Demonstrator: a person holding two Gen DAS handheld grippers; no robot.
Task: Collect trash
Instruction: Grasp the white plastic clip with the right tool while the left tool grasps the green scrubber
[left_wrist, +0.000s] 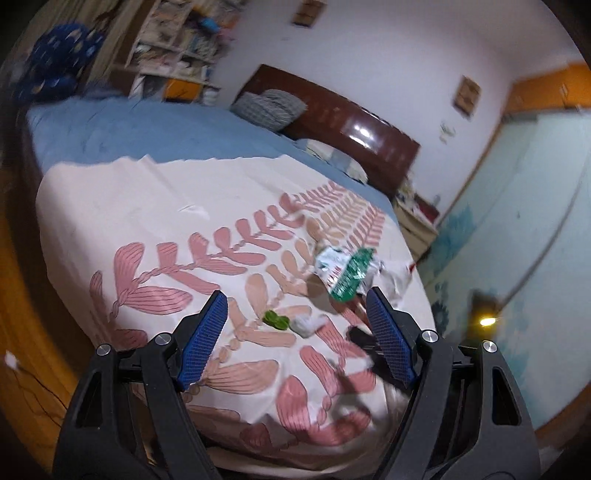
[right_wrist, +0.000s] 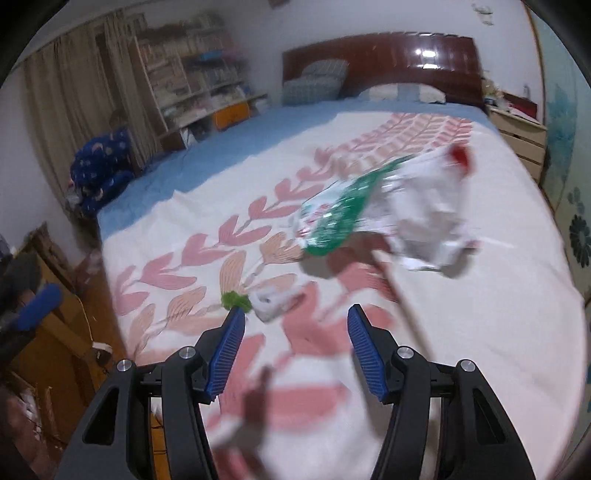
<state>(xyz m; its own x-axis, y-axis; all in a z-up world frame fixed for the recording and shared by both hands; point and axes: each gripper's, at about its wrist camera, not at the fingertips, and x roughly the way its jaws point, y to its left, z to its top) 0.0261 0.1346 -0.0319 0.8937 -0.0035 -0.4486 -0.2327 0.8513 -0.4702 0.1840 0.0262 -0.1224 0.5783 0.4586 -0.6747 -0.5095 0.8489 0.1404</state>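
Note:
Trash lies on a white bedspread with a pink leaf pattern (left_wrist: 147, 206). A green-and-white snack wrapper (left_wrist: 345, 275) lies beside a crumpled white plastic bag (left_wrist: 393, 277). Nearer me lie a small green scrap (left_wrist: 275, 319) and a crumpled white tissue (left_wrist: 306, 325). My left gripper (left_wrist: 297, 301) is open and empty, above the near part of the bed. In the right wrist view the wrapper (right_wrist: 332, 214), the bag (right_wrist: 432, 214), the green scrap (right_wrist: 234, 300) and the tissue (right_wrist: 273, 301) show blurred. My right gripper (right_wrist: 295, 314) is open and empty, just short of the tissue.
The bed has a blue sheet (left_wrist: 147, 129), pillows (left_wrist: 269, 105) and a dark wooden headboard (left_wrist: 354, 125). Shelves (right_wrist: 192, 81) and a blue garment (right_wrist: 103, 166) stand to the left. A nightstand (right_wrist: 521, 136) stands at the far right. Wooden floor (left_wrist: 22, 332) lies on the left.

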